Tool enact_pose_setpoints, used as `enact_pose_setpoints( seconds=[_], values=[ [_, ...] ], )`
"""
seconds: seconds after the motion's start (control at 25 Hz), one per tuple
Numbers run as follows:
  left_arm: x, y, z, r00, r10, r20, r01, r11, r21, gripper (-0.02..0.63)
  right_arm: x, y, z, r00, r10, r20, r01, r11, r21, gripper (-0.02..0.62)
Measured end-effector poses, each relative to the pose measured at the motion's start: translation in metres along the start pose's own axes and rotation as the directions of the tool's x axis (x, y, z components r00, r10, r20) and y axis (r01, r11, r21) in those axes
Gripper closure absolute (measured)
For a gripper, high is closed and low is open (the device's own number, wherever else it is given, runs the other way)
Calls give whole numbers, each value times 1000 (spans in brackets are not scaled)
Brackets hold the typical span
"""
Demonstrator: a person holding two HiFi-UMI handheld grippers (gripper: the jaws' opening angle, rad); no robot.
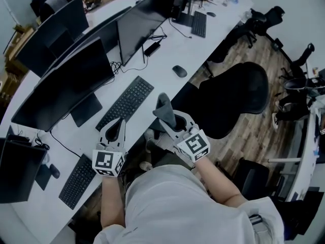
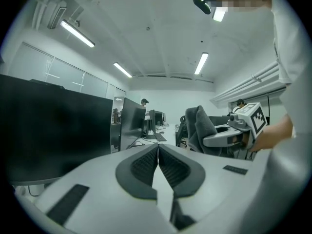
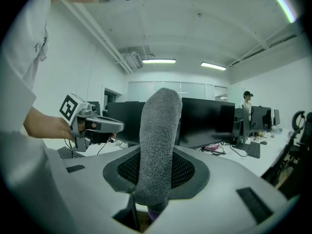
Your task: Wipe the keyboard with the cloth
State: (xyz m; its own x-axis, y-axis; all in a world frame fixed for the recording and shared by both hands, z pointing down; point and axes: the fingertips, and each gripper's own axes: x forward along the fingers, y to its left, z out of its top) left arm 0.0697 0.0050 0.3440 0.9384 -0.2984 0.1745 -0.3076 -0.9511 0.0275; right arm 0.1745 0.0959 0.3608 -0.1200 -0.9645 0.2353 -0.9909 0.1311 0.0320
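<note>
A black keyboard (image 1: 126, 103) lies on the white desk (image 1: 167, 50) in front of a dark monitor. My right gripper (image 1: 172, 123) is shut on a grey fuzzy cloth (image 1: 165, 109), which stands up out of its jaws beside the keyboard's near right end. In the right gripper view the cloth (image 3: 158, 140) rises upright between the pads. My left gripper (image 1: 116, 129) hovers over the desk edge just below the keyboard, its jaws pressed together with nothing between them; its pads (image 2: 146, 167) meet in a closed line. Both grippers are held above the desk, tilted upward.
Several monitors (image 1: 71, 85) stand along the curved desk. A mouse (image 1: 179, 71) lies right of the keyboard, a second keyboard (image 1: 77, 181) at lower left. A black office chair (image 1: 238, 98) stands right of me. Cables (image 1: 147, 52) trail behind the monitors.
</note>
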Motion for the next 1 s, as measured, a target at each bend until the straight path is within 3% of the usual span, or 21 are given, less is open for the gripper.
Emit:
enact_pose_setpoints(
  seconds=[0.36, 1.0],
  values=[
    [-16, -17, 7, 1000, -23, 19, 22, 999, 50, 604, -16, 18, -5, 1000, 7, 4, -7, 999, -36, 466],
    [-27, -23, 0, 999, -42, 20, 42, 998, 39, 604, -30, 21, -6, 1000, -19, -16, 18, 999, -49, 466]
  ],
)
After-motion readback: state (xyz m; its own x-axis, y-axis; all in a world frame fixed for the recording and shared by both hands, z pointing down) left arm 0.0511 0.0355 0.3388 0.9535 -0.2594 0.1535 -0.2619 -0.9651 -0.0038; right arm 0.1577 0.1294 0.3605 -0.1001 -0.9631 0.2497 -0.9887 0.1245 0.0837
